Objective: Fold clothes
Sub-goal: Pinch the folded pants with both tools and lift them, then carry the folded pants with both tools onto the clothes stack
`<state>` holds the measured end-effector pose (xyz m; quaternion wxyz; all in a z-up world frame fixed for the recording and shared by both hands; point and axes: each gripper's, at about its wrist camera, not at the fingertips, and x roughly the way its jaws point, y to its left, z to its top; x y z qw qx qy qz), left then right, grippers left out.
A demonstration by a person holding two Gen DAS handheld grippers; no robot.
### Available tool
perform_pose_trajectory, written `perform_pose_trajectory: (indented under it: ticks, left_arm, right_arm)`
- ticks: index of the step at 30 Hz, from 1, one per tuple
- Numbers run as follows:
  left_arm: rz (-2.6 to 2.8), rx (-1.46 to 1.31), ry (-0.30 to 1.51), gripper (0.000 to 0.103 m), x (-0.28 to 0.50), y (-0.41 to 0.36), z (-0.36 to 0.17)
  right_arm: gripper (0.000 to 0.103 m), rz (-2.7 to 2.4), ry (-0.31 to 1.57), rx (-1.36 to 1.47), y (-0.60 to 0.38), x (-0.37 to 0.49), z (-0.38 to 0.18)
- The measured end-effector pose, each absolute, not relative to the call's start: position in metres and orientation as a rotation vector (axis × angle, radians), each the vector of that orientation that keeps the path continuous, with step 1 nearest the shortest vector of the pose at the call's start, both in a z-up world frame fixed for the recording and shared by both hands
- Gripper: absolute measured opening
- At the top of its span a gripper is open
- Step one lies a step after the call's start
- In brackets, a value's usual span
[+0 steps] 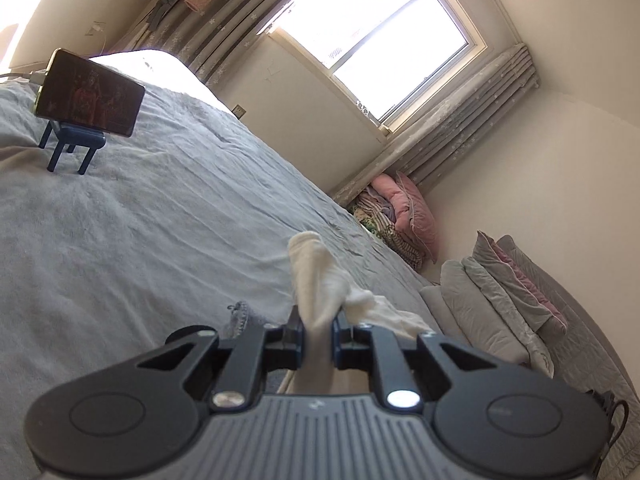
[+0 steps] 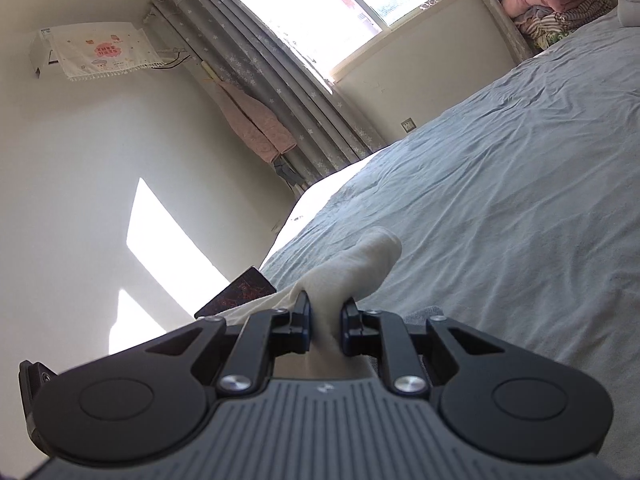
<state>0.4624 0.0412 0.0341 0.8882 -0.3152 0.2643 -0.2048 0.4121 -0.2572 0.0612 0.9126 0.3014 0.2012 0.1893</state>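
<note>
Both tools grip white cloth above the bed.
Left tool [image 1: 318,330] is pinched on a bunched white garment [image 1: 320,276]; right tool [image 2: 326,320] is likewise clamped on white fabric [image 2: 360,268]. Beyond lies the wrinkled grey bed [image 1: 160,208], a phone on a stand [image 1: 90,94] further off toward its far edge.

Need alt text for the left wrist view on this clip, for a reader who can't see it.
The left gripper is shut on a bunched white garment, held above a wrinkled grey-blue bedspread. A phone sits on a small blue stand farther up the bed, with a bright window, grey curtains and stacked pillows beyond.
</note>
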Motion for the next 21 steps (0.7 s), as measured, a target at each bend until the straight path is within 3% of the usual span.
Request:
perform_pose_trajectory:
  ticks: [3,5,6,7,15,21]
  left_arm:
    - [-0.371,-0.591,0.565,0.023,0.465,0.037,0.015]
    - [-0.341,-0.558,0.544,0.042,0.462,0.038,0.008]
    - [-0.335,-0.548,0.534,0.044,0.461,0.04,0.007]
    - [-0.327,-0.534,0.52,0.044,0.459,0.041,0.009]
    - [-0.334,-0.404,0.335,0.043,0.446,0.029,0.051]
    - [-0.336,-0.302,0.402,0.043,0.455,0.0,0.029]
  right_arm:
    - [0.022,0.319,0.435,0.567,-0.253,0.412,0.046]
    - [0.028,0.279,0.435,0.529,-0.255,0.408,0.043]
    - [0.036,0.26,0.425,0.513,-0.257,0.405,0.044]
    - [0.04,0.24,0.415,0.497,-0.259,0.401,0.044]
    - [0.04,0.273,0.314,0.359,-0.241,0.384,0.076]
    - [0.04,0.26,0.344,0.255,-0.218,0.389,0.061]
